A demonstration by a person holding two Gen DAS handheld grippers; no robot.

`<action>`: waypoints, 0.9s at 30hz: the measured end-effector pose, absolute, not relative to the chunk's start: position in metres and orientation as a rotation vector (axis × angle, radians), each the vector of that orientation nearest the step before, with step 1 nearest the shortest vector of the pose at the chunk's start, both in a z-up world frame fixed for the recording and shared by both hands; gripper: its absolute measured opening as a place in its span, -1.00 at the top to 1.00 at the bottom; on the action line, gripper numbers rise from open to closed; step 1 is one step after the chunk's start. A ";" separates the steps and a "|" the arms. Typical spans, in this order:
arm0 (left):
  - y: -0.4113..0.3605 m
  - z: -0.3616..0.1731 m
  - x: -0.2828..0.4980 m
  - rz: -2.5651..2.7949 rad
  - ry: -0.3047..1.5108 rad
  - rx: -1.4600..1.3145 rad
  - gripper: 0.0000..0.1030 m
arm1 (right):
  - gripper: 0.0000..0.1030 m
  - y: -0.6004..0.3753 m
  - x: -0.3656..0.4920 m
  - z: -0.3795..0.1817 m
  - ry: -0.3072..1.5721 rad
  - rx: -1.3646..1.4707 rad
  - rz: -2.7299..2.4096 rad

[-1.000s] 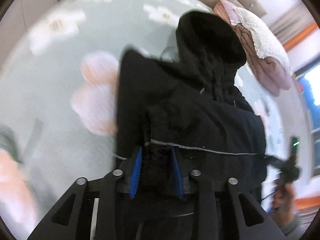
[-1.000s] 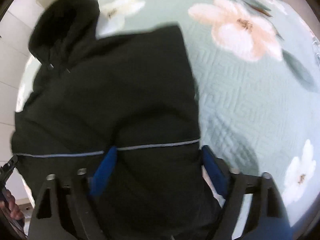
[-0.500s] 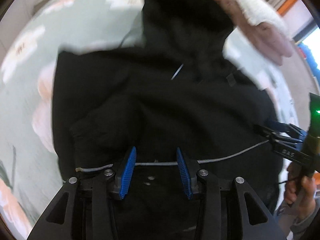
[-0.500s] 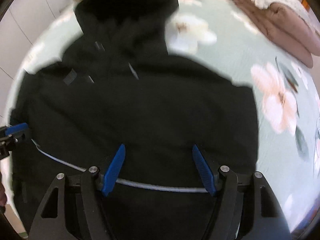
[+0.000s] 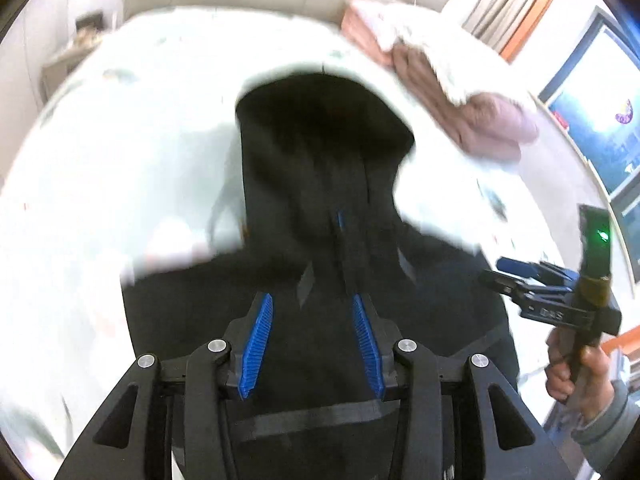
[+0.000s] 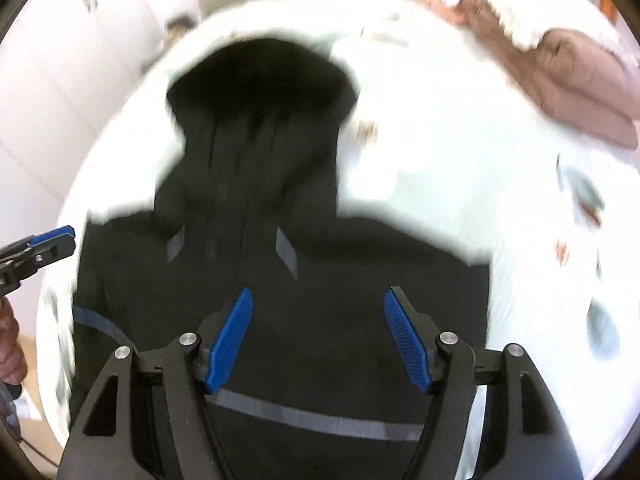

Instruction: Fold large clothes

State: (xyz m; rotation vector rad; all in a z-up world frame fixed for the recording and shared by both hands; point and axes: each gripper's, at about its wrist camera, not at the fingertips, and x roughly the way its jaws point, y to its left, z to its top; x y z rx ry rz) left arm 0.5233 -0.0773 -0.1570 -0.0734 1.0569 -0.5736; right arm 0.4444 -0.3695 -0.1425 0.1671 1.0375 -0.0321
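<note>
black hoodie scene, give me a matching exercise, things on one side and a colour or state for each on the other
Things:
1. hoodie
2. folded blanket
3. left gripper pads
4. bedspread

Colour or state:
A. blue and ribbed, standing apart
B. pale with flowers, under everything
C. black, spread flat with the hood away from the cameras
D. pink with a white layer on top

Pairs: 1-C, 2-D, 3-A, 4-B

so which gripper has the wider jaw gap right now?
The right gripper: its blue pads stand clearly further apart than those of the left gripper. Both are open above the black hoodie, clamping nothing.
</note>
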 end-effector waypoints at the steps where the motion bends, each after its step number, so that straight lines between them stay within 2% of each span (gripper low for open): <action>1: -0.082 -0.153 0.546 -0.549 1.035 -0.065 0.16 | -0.40 -0.377 0.460 -0.137 1.011 0.180 -0.037; 4: -0.098 -0.156 0.612 -0.483 0.998 -0.065 0.16 | -0.40 -0.401 0.513 -0.132 0.960 0.242 -0.068; 7: -0.115 -0.173 0.672 -0.497 1.041 -0.132 0.16 | -0.40 -0.421 0.568 -0.145 0.958 0.308 -0.101; 13: -0.133 -0.218 0.738 -0.440 1.122 -0.222 0.16 | -0.40 -0.438 0.634 -0.186 1.037 0.381 -0.104; 14: -0.138 -0.228 0.744 -0.428 1.129 -0.227 0.16 | -0.32 -0.436 0.643 -0.199 1.075 0.391 -0.088; 15: -0.139 -0.234 0.748 -0.410 1.133 -0.224 0.50 | 0.34 -0.432 0.650 -0.212 1.117 0.382 -0.085; 16: -0.134 -0.239 0.748 -0.388 1.131 -0.222 1.00 | 0.81 -0.430 0.651 -0.219 1.142 0.367 -0.081; 17: -0.126 -0.241 0.747 -0.374 1.133 -0.233 1.00 | 0.86 -0.430 0.652 -0.222 1.149 0.357 -0.080; 23: -0.073 -0.218 0.723 -0.417 1.069 -0.356 1.00 | 0.87 -0.427 0.602 -0.174 0.944 0.309 -0.029; 25: -0.077 -0.235 0.722 -0.369 1.105 -0.252 1.00 | 0.87 -0.415 0.603 -0.184 0.970 0.240 -0.039; 27: -0.078 -0.272 0.733 -0.332 1.211 -0.226 1.00 | 0.87 -0.416 0.613 -0.216 1.038 0.222 -0.076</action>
